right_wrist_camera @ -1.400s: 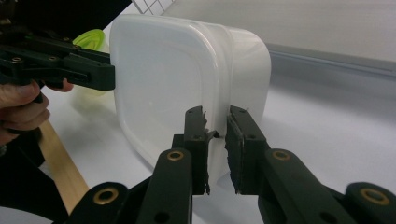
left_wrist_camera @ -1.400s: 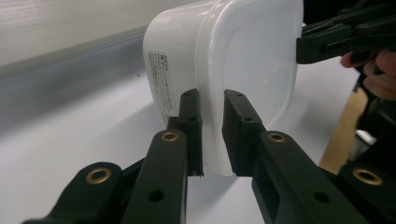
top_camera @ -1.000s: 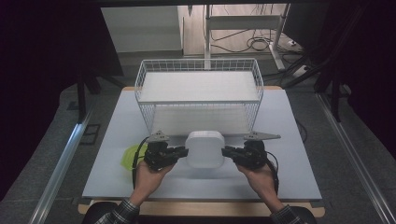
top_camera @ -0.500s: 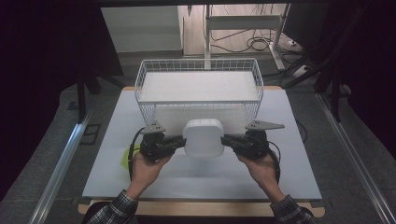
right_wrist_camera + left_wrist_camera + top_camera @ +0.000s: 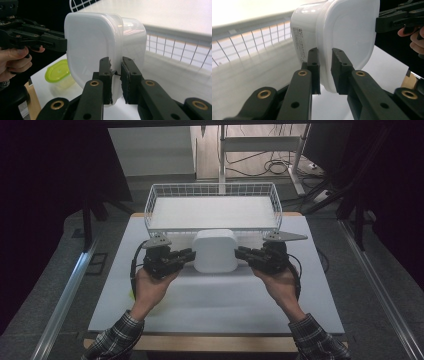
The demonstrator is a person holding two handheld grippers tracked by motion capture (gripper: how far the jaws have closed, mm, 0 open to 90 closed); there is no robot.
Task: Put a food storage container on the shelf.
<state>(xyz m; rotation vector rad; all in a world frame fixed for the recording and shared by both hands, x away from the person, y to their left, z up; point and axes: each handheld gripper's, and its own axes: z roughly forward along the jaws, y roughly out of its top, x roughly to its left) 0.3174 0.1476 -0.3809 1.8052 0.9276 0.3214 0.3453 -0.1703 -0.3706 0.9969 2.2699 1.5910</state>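
A white lidded plastic container (image 5: 215, 251) hangs in the air between both hands, just in front of the wire basket (image 5: 212, 213). My left gripper (image 5: 189, 255) is shut on the container's left rim; in the left gripper view its pads pinch the lid edge of the container (image 5: 342, 32). My right gripper (image 5: 241, 253) is shut on the right rim, and the right gripper view shows its jaws clamped on the lip of the container (image 5: 92, 47). The container's lid faces the person.
The white wire basket (image 5: 175, 50) with a white liner stands at the table's far side. A small clear tub with a yellow-green lid (image 5: 58, 72) sits on the white tabletop (image 5: 220, 305) under the left hand.
Both grippers have risen together with the white container, lifting it off the table and a little toward the basket.
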